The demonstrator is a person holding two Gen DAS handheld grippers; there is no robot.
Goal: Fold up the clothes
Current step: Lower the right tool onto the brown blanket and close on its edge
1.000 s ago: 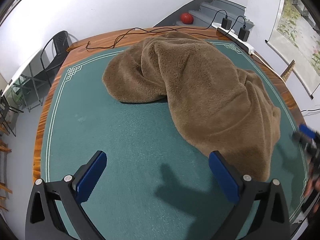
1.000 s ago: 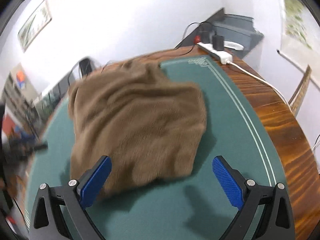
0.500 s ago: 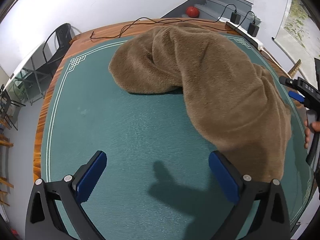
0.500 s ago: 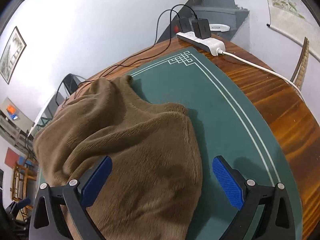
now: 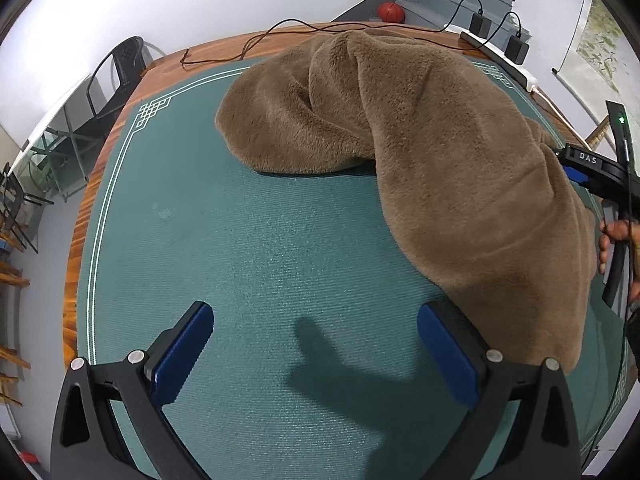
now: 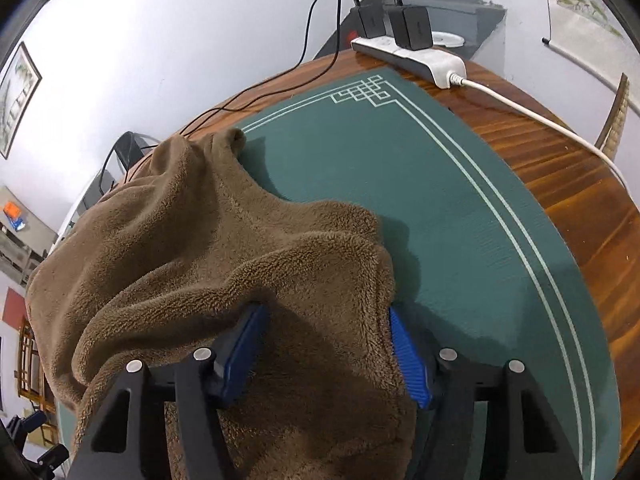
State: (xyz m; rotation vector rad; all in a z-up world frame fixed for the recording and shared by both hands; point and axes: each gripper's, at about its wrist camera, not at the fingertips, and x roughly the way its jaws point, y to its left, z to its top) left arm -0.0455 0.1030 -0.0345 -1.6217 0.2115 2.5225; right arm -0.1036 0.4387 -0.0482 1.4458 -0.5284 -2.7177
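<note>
On the left side, my left gripper (image 5: 316, 344) hangs above the green mat (image 5: 240, 248) with its two blue pads spread wide, and nothing is between them. Only the bare mat and the gripper's shadow are below it. The right pad is just beside the near edge of the brown fleece garment (image 5: 420, 152), but I cannot tell if it touches the cloth.

The garment lies in a thick bunch on the mat, which covers a wooden table (image 5: 120, 120). It runs from the far middle of the table toward the near right. One rounded lobe points to the left, and the longer part comes down along the right side.

Farther to the right, my right gripper (image 6: 324, 344) has the edge of the fleece gathered between its blue pads. The pads are partly closed around a thick fold, and the cloth also hangs over the left pad (image 6: 244, 344). I cannot tell how firmly it is pressed. In the left wrist view, the hand (image 5: 614, 240) that holds this gripper shows at the right edge.

At the far right corner of the table, a white power strip (image 6: 412, 58) carries two black adapters, and its white cable runs along the wood.
</note>
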